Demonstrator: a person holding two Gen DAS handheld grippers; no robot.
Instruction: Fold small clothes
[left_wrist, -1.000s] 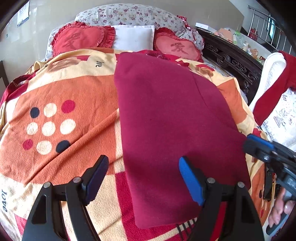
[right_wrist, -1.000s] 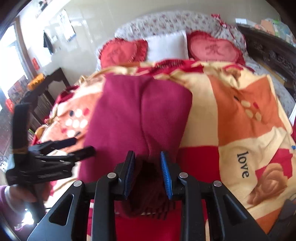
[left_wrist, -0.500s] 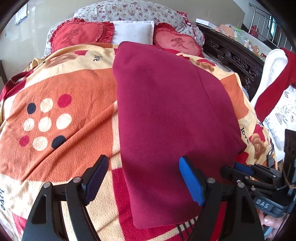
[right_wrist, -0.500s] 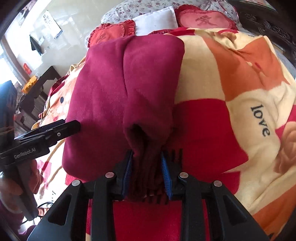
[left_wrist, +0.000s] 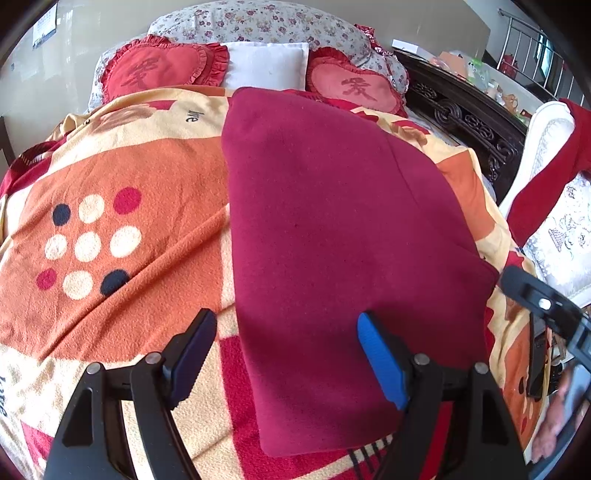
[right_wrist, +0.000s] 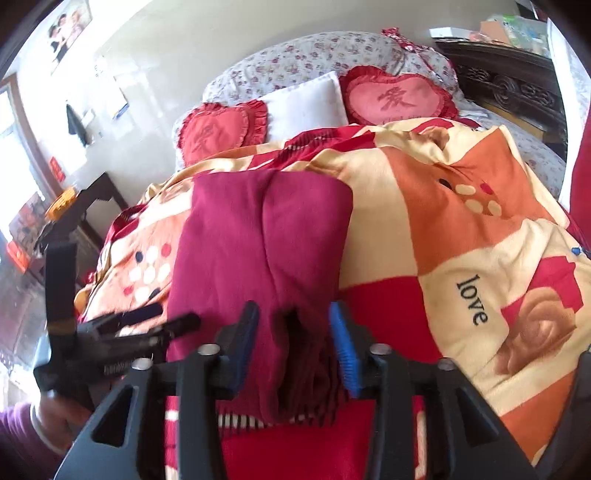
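Observation:
A dark red fleece garment (left_wrist: 332, 229) lies folded lengthwise on the patterned blanket (left_wrist: 122, 192). My left gripper (left_wrist: 288, 350) hangs open over the garment's near left edge, with nothing gripped. In the right wrist view the garment (right_wrist: 258, 240) runs away from me, and its near end bunches between the jaws of my right gripper (right_wrist: 295, 347). Those jaws are opening, and the cloth sits loose between the blue pads (right_wrist: 343, 354). The right gripper (left_wrist: 539, 306) shows at the right edge of the left wrist view. The left gripper (right_wrist: 147, 325) shows blurred in the right wrist view.
Two red heart cushions (left_wrist: 159, 70) and a white pillow (left_wrist: 266, 66) lie at the bed's head. A dark carved bed frame (left_wrist: 472, 118) runs along the right. A white chair with a red cloth (left_wrist: 546, 173) stands beside it. A dark side table (right_wrist: 81, 206) is left.
The right gripper's jaws have spread apart from the bunched cloth end they pinched, and that gripper pulled back toward the near edge. The left gripper has stayed open in place.

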